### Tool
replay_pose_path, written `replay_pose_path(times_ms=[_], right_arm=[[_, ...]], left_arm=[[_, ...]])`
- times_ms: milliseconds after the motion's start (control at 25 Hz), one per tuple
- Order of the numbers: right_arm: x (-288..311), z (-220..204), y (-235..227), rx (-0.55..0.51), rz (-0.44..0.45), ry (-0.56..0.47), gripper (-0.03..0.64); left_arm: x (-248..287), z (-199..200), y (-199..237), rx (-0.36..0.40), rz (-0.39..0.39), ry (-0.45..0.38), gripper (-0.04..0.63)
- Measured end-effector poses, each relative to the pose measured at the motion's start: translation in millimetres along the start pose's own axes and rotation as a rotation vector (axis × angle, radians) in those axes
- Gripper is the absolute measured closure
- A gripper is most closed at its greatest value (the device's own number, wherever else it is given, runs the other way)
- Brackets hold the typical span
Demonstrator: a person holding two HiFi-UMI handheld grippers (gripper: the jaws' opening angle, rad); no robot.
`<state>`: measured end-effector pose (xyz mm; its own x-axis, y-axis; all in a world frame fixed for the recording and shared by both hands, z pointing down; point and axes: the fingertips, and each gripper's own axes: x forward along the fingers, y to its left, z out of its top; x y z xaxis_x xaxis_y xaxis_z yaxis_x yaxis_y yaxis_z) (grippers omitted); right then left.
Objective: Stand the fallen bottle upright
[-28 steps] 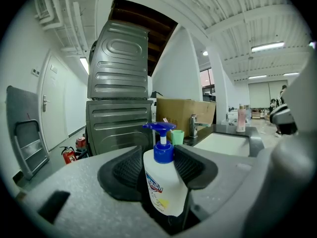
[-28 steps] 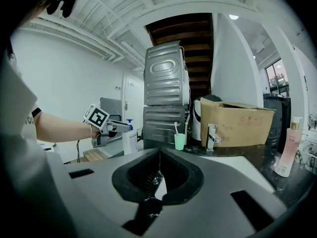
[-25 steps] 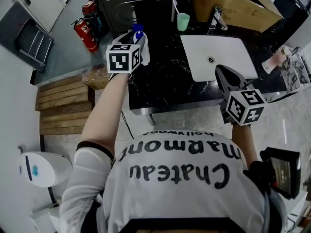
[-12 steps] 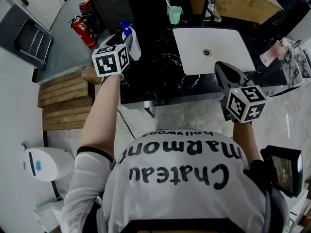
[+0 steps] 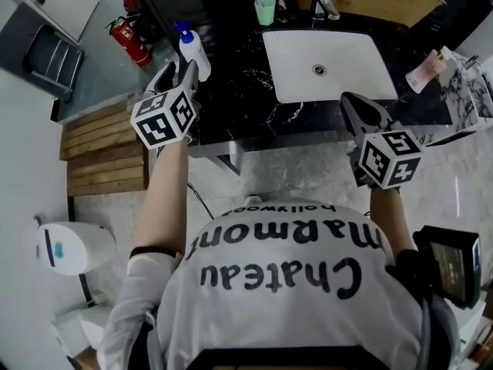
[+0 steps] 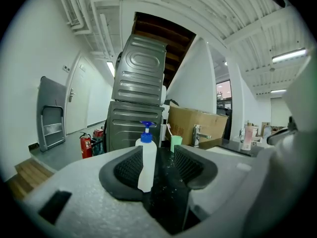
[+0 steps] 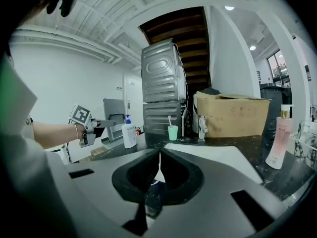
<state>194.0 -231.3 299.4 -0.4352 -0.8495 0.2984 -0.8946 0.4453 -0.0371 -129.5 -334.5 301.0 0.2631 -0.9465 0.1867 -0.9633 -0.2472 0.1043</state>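
- Bottle (image 5: 192,51): white, with a blue pump top. It stands upright on the dark counter (image 5: 231,110), near the counter's left end and left of the white sink (image 5: 339,75). The right gripper view also shows it vertical, its base flat on the counter.
- Left gripper (image 5: 178,73): jaws spread wide and holding nothing. Its own view shows the bottle (image 6: 146,162) framed in the gap, closer to the left pad (image 6: 130,168) than to the right one. I cannot tell whether that pad touches it.
- Right gripper (image 5: 350,105): jaws pressed together and empty. It hovers over the counter's front edge by the sink, well apart from the bottle.
- Judgement: the standing-up looks done, and the step in hand is letting go cleanly.
- To do that well:
  - Keep the jaws fully spread.
  - Centre the gap on the bottle so the near pad has room.
  - Draw the gripper straight back along its own line, with no sideways sweep.
- Risk: the bottle is tall, narrow and probably light, so a brush near the pump top would tip it most easily.
- The green cup (image 5: 265,10) stands well behind the bottle and is no obstacle.
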Motion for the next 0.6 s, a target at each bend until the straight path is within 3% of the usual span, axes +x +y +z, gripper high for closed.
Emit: replay_pose_path(times_ms=[400,600], right_arm=[[-22.0,-21.2,7.1,0.022,0.066,0.001,0.603],[-30.4,-37.1,17.9,0.037,0.116,0.013,0.603]], left_arm=[[-54.1,-52.7,-85.8,-0.124,-0.133,0.042,0.440],[-81.8,-74.5,-118.7,-0.125,-0.166,0.069,0.472]])
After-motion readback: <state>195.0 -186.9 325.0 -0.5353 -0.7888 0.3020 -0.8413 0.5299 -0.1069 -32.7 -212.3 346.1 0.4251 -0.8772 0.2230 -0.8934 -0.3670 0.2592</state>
